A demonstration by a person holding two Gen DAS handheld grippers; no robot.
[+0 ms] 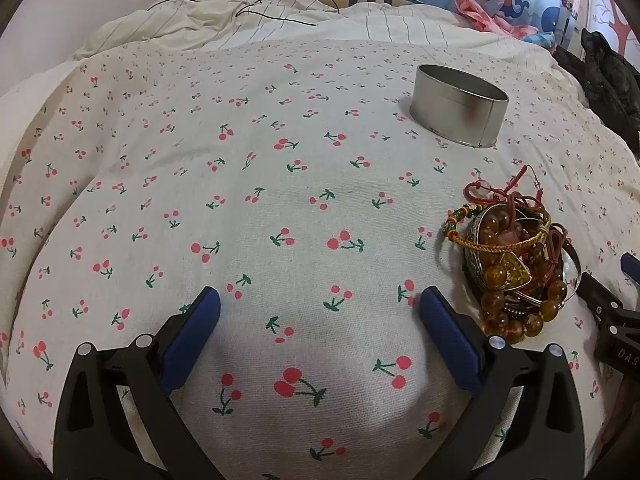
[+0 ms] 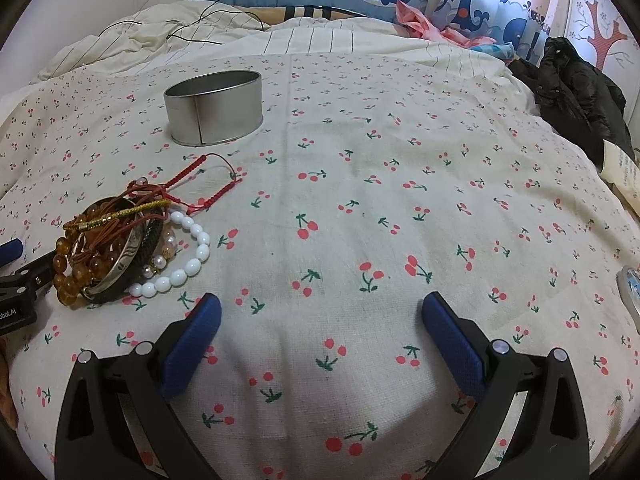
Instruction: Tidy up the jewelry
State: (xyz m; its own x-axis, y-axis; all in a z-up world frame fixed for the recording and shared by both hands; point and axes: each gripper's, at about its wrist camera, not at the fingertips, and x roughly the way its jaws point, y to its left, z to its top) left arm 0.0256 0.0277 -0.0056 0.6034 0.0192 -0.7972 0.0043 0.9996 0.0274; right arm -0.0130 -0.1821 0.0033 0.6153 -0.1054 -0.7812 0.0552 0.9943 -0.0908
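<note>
Both tongs hang open and empty over the cherry-print bed: the left tongs with the jewelry heap just to their right, the right tongs with the same heap to their left. The heap lies between the two. One round tin, lidless and seemingly empty, stands farther up the bed, well apart from the heap.

The step in hand looks like the first pick. The heap is tangled, so a grab at its middle would likely drag several pieces along. Better to start at the edge: the white bead bracelet lies loosest, on the right tongs' side, and can be pinched across a single strand of beads and lifted slowly to see that nothing trails. The red cord bracelet stretches out toward the tin and is another free end, though its knots may snag the brown cords.

Counted: one tin, two tongs, one heap. In the heap I make out one white bracelet, one red cord, one metal bangle, amber beads and a gold-green woven cord; more pieces may be buried, and the amber strands are too tangled to number.
</note>
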